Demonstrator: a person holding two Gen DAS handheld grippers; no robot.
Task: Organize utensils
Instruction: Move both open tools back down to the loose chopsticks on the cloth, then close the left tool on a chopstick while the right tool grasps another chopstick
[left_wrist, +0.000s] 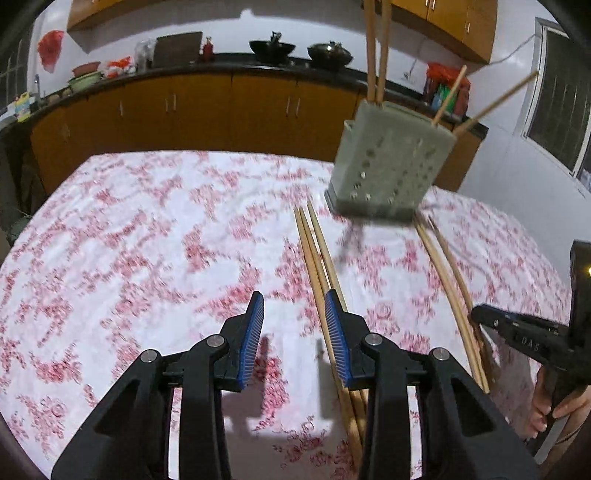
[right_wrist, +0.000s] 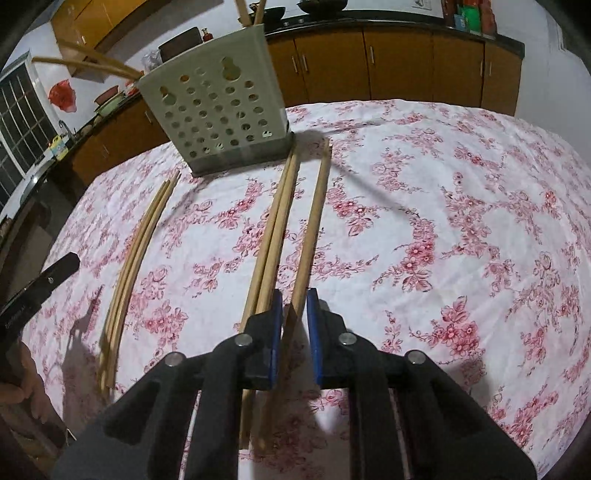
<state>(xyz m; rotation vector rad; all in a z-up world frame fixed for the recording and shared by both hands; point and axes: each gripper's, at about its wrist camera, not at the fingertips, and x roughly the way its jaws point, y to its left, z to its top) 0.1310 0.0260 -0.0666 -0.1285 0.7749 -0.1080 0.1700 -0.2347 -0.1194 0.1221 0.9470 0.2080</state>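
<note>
Your right gripper (right_wrist: 295, 301) has its blue pads drawn close on either side of a single chopstick (right_wrist: 314, 221), which lies on the floral tablecloth (right_wrist: 461, 221) and runs away from you toward the utensil holder (right_wrist: 218, 110). The jaws are nearly together, yet a thin gap seems to remain on each side of the stick, so you cannot tell whether the pads press on it. Just left of that stick lies a touching pair of chopsticks (right_wrist: 273, 236), passing under the left finger. Further left, well apart, a second bundle of chopsticks (right_wrist: 136, 251) lies along the cloth.

The utensil holder, grey and perforated, stands upright at the far ends of these sticks; several chopsticks (left_wrist: 376, 48) already stand in it, some leaning outward.

Your left gripper (left_wrist: 294, 310) hangs above the cloth with its jaws partly apart and nothing between them; the bundle passes beneath its right finger. The left-wrist view is motion-blurred. Behind the table runs a counter with wooden cabinets (left_wrist: 221, 107).
</note>
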